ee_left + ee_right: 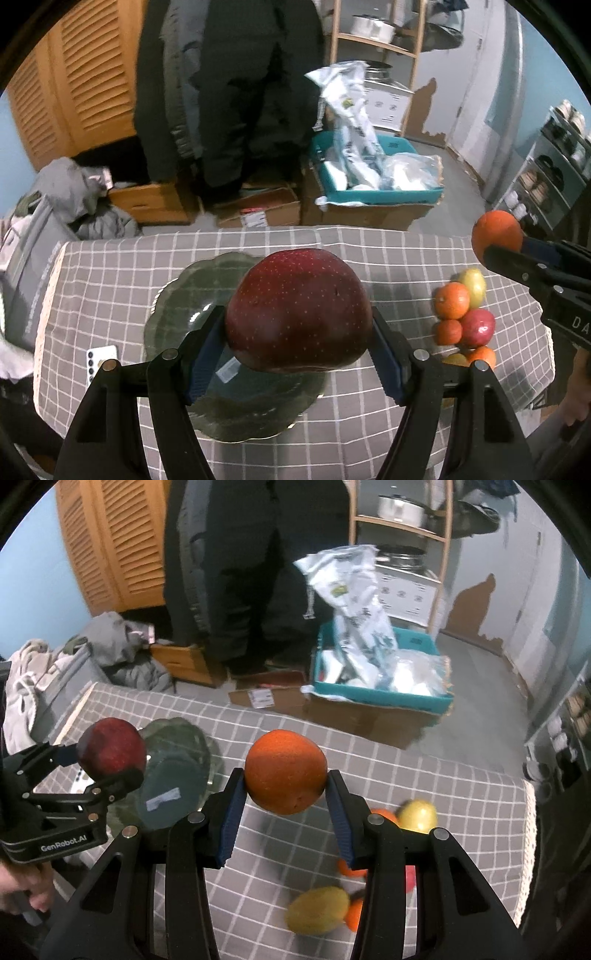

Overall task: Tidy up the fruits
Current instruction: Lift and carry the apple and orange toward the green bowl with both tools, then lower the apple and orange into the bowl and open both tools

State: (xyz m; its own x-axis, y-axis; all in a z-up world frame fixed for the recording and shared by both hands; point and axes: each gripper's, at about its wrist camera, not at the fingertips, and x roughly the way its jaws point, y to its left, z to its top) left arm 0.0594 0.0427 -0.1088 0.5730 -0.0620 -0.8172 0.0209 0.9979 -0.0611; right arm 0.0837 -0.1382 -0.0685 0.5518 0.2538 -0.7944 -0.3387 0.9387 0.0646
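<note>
Red apple (299,310) hovering over your glass plate (173,295), probably headed there.
Left tool (299,339) clamps it; right tool (286,805) grips the orange (285,771).

Your left gripper (299,332) is black with blue pads (203,354), and the apple (299,310) in it is dark red with pale speckles. Your right gripper (286,801), also black with blue pads (231,819), carries a plain orange (286,771). The tablecloth (399,258) is grey, checked with white lines. The glass plate (173,306) looks smoky grey-green, though blur makes that uncertain. The loose fruit pile (463,314) mixes orange, yellow-green and pinkish red.
</note>
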